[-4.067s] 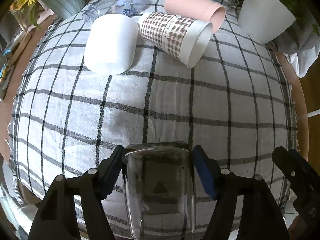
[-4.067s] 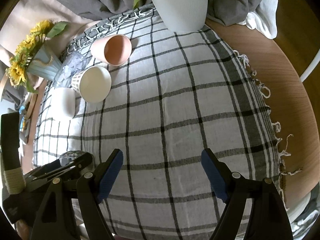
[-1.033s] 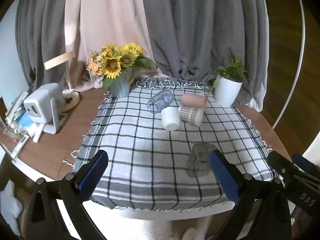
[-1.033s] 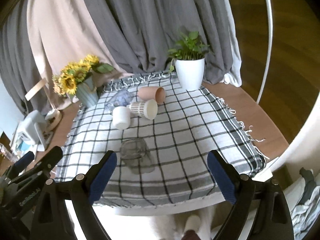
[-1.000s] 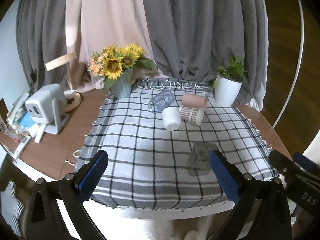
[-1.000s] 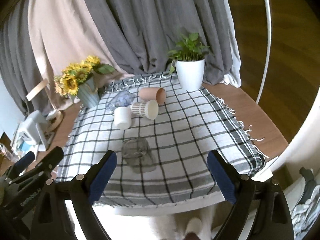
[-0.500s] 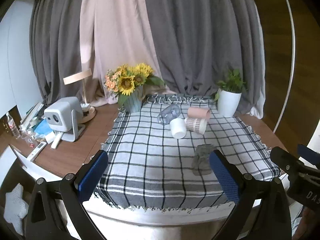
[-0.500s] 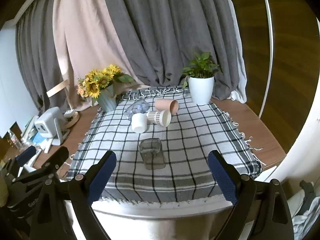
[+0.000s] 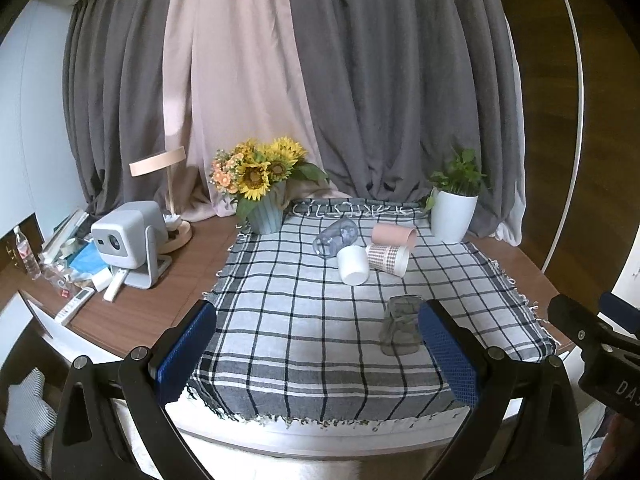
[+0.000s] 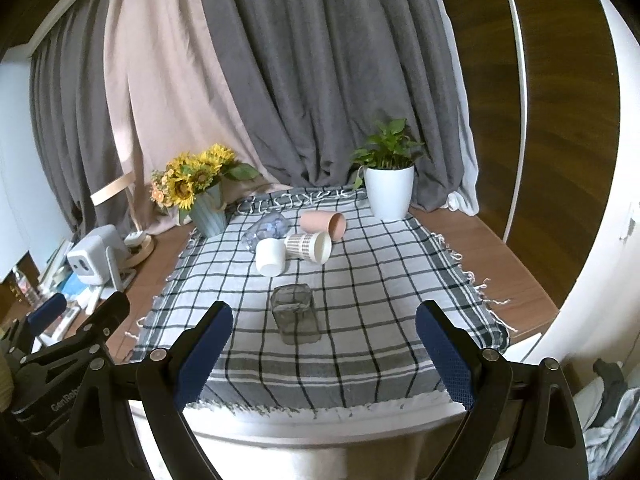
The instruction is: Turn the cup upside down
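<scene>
A clear glass cup (image 9: 401,325) stands upside down on the checked cloth (image 9: 304,312) near the front; it also shows in the right wrist view (image 10: 295,313). My left gripper (image 9: 318,348) is open and empty, held well back from the table, in front of its near edge. My right gripper (image 10: 323,342) is also open and empty, likewise pulled back from the table. Neither gripper touches the cup.
A white cup (image 9: 353,265), a houndstooth paper cup (image 9: 388,260), a pink cup (image 9: 394,235) and a clear plastic bottle (image 9: 335,237) lie on their sides at the back. A sunflower vase (image 9: 264,210), white plant pot (image 9: 454,218), projector (image 9: 128,244) and lamp (image 9: 170,200) stand around.
Both grippers have drawn further back and up from the table, so it looks smaller. The glass cup, held by the left gripper four seconds ago, stands free on the cloth.
</scene>
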Motion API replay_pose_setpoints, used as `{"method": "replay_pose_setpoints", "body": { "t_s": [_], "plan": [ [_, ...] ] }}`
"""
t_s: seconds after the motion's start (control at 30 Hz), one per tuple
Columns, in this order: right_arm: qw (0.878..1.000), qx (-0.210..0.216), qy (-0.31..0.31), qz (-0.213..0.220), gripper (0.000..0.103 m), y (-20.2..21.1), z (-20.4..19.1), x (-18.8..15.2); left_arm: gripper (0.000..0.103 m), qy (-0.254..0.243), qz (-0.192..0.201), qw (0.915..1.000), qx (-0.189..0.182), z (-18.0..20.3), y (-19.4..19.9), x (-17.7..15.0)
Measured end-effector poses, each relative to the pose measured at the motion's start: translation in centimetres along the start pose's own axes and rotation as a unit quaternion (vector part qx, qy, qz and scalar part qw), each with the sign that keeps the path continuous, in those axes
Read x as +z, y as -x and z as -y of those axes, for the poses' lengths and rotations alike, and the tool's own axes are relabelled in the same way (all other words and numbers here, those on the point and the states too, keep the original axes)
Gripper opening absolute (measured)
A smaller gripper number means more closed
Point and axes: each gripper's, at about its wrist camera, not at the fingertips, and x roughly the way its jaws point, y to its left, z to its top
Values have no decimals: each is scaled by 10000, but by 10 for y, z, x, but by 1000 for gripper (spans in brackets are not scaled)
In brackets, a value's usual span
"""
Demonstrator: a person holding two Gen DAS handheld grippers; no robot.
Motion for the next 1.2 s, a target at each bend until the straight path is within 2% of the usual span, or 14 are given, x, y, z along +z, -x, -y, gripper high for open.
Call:
{"method": "replay_pose_setpoints", "body": {
  "t_s": [0.77,1.2],
  "plan": [
    [9999,-106,-28,11,93,3,2,-3,103,-31,-18,9999,-105,3,1,0],
    [9999,-113,-29,8,93,3,1,-2,103,-8,-6,10000,-16,2,0,3]
  ]
}}
